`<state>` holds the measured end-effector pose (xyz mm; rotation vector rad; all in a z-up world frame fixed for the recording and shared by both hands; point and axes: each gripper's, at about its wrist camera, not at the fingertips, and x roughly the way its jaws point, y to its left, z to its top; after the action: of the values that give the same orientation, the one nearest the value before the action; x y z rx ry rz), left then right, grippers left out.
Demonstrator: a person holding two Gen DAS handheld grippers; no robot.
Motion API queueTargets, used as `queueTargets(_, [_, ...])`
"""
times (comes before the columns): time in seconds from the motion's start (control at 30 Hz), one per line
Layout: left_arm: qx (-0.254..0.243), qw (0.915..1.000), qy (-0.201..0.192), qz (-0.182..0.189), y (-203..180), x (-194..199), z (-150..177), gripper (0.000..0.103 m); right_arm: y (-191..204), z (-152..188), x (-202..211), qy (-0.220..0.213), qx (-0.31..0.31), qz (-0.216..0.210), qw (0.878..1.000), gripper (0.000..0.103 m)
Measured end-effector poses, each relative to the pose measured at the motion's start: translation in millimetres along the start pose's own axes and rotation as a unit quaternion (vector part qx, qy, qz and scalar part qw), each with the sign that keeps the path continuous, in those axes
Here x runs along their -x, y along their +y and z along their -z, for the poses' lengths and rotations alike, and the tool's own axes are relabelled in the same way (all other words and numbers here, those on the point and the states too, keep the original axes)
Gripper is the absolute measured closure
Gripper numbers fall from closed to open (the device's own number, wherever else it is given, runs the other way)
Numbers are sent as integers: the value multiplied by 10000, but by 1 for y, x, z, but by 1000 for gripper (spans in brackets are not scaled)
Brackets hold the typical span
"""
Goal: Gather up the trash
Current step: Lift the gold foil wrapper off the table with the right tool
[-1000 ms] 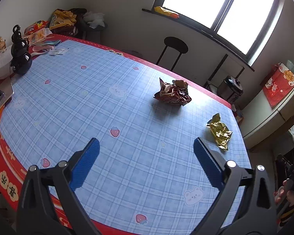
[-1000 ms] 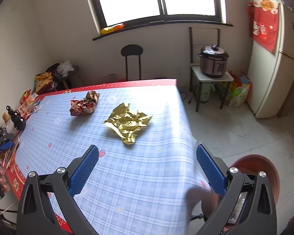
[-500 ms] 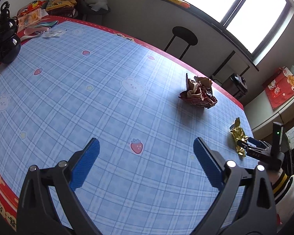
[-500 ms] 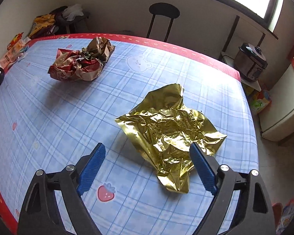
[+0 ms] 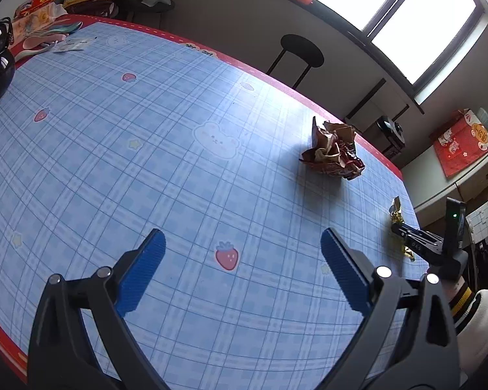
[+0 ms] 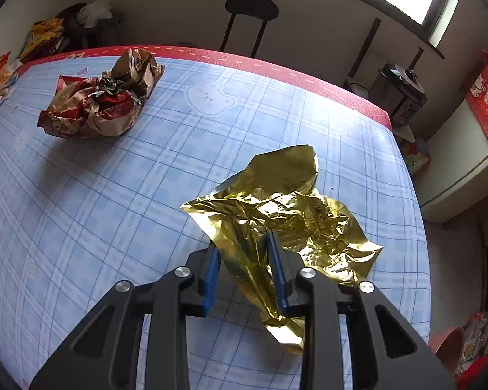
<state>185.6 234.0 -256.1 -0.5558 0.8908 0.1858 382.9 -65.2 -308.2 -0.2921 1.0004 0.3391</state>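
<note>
Gold foil (image 6: 276,214), crumpled and shiny, lies near the right edge of the table (image 6: 120,195), and the right gripper (image 6: 244,260) has just been closing on it: its blue pads now stand narrow, with a fold of the foil bunched between them and pressed on both sides. Most of the sheet spreads beyond the fingers, one corner sticking up toward the far edge and another trailing toward the camera under the right finger. In the left wrist view the same foil (image 5: 398,217) shows only as a small scrap at the table's right edge, partly hidden by the right gripper (image 5: 403,232), so how much of it rests on the cloth cannot be told from there. A white sleeve (image 5: 481,312) with a striped cuff shows behind that tool. The left gripper (image 5: 240,253) hangs over the blue checked cloth with its jaws wide and nothing between them; a printed strawberry (image 5: 227,256) lies under the gap. A second piece of trash, a red-brown wrapper (image 6: 101,100), sits crushed into a lump farther along the table, well apart from the foil and near the red border (image 6: 276,68). Beyond the table stand a black stool (image 6: 251,9) and a window (image 5: 403,16).
</note>
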Motion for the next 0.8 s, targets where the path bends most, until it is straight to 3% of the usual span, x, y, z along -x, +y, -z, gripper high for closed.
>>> queueTargets(0.2, [-152,9995,80,269,-18,-18,-5,8,-6,2,56,-555,-241,-327,9976,91])
queueTargets(0.4, [-536,9971,32,547,-45,-35,-19,9,-21,13,101,-1013,-711,-492,9911,92])
queueTargets(0.6, [-924,9928,-94,753,-73,-74,-37,9,-41,34,143,-1437,-1215,-372,9814,93])
queueTargets(0.7, [-849,9921,-280,880,-81,-100,-60,9,-53,49,157,-1479,-1392,-278,9788,93])
queueTargets(0.8, [-614,9936,-302,897,-86,-129,-86,21,-64,66,166,-1454,-1516,-162,9775,93])
